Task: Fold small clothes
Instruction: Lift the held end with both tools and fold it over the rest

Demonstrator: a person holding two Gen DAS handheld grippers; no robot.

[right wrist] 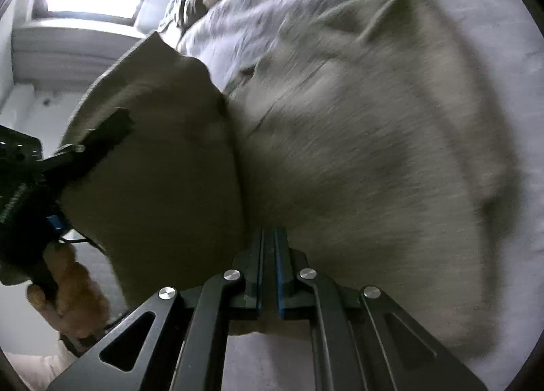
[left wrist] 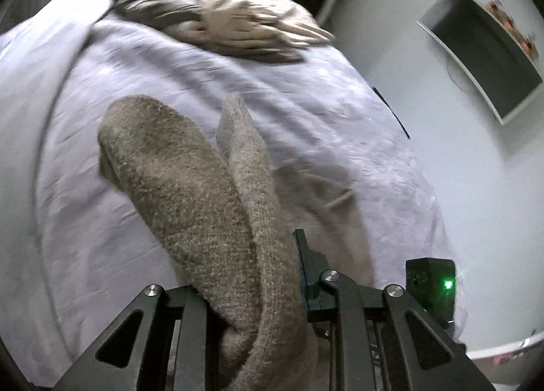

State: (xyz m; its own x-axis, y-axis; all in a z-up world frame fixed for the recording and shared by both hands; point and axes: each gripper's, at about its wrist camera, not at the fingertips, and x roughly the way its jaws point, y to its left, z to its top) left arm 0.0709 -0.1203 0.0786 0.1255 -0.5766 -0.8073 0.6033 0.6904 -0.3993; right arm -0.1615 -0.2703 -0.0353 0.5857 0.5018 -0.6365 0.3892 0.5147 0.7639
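Bed with pale lilac cover (left wrist: 142, 91); beige knit garment (right wrist: 374, 139) spread on it, heap of clothes (left wrist: 221, 17) at far end.
Left tool (left wrist: 272, 275) pinches a lifted fold of the garment. Right tool (right wrist: 269, 241), jaws pressed together, clamps its near edge.

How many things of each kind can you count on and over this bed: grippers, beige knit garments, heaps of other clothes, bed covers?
grippers: 2 (left gripper, right gripper)
beige knit garment: 1
heap of other clothes: 1
bed cover: 1
Total: 5
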